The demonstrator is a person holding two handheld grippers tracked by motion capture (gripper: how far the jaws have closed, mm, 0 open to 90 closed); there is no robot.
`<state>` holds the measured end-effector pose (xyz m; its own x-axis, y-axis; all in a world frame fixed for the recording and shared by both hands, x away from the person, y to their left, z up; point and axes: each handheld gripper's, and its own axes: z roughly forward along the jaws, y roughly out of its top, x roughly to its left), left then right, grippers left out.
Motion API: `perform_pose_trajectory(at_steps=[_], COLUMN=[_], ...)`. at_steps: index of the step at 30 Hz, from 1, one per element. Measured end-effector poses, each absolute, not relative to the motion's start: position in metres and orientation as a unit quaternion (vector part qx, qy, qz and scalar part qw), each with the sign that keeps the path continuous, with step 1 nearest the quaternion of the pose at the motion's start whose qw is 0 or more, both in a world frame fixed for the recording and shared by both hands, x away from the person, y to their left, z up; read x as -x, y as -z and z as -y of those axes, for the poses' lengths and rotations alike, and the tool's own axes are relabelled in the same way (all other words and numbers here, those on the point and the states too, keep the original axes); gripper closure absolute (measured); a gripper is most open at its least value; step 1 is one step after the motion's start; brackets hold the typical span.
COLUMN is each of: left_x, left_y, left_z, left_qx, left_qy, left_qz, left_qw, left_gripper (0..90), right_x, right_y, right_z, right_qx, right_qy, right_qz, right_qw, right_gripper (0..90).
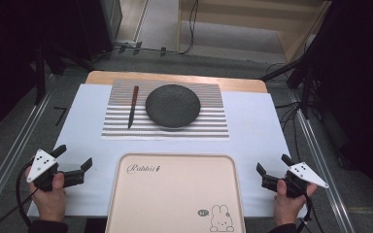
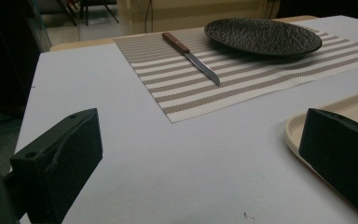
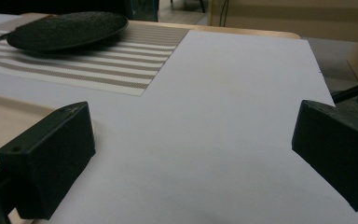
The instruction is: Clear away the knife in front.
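Beside both wide-open, empty claws (image 1: 74,156) (image 1: 273,164), pale pink tray (image 1: 126,194) with rabbit print.

Placemat (image 1: 165,127) lay on the far half of the tabletop (image 1: 260,131), roughly centred. Plate (image 1: 173,105) sat on the placemat, right of middle; knife (image 1: 132,106) lay on the placemat just left of the plate, apart from it, running near-to-far. Tray (image 1: 175,194) sat on the near edge, centred, in front of the placemat with a gap between. Left hand-held gripper (image 1: 74,156) hovered left of the tray, right hand-held gripper (image 1: 273,165) right of it, both well short of the placemat.
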<state>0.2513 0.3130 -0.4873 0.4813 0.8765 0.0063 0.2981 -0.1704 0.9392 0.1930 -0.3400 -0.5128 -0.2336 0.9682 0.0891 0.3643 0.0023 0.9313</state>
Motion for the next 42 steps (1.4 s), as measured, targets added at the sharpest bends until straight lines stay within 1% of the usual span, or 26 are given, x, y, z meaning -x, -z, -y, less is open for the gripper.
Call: perform_pose_trajectory(at_steps=[9,12,14,19,24,27,34,38,42], left_x=[-0.257,-0.258,-0.258,-0.255,-0.255,-0.258,-0.265,-0.271,-0.281], left_y=[0.479,0.472,0.466,0.456,0.449,0.442,0.424,0.418,0.414], left_z=[-0.308,-0.305,-0.301,-0.288,-0.279,-0.275,-0.263,-0.259,-0.256], left_qx=[-0.702,-0.702,-0.706,-0.708,-0.711,-0.712,-0.712,-0.711,-0.711], left_qy=[-0.288,-0.285,-0.276,-0.283,-0.278,-0.273,-0.279,-0.281,-0.282], left_qz=[-0.423,-0.419,-0.404,-0.395,-0.383,-0.377,-0.358,-0.358,-0.363], left_qw=[0.496,0.501,0.512,0.512,0.520,0.527,0.536,0.536,0.533], left_gripper=[0.0,0.0,0.0,0.0,0.0,0.0,0.0,0.0,0.0], right_x=[-0.193,-0.192,-0.191,-0.190,-0.189,-0.189,-0.188,-0.191,-0.193], right_y=[0.513,0.513,0.513,0.513,0.513,0.513,0.511,0.510,0.510], right_z=[0.338,0.337,0.336,0.337,0.337,0.336,0.338,0.339,0.338], right_qx=[-0.520,-0.516,-0.513,-0.511,-0.506,-0.507,-0.502,-0.502,-0.498], right_qy=[-0.468,-0.468,-0.470,-0.473,-0.476,-0.468,-0.481,-0.488,-0.485], right_qz=[-0.637,-0.640,-0.640,-0.639,-0.642,-0.642,-0.645,-0.641,-0.644], right_qw=[0.324,0.326,0.327,0.327,0.325,0.333,0.318,0.313,0.320], right_gripper=[0.0,0.0,0.0,0.0,0.0,0.0,0.0,0.0,0.0])
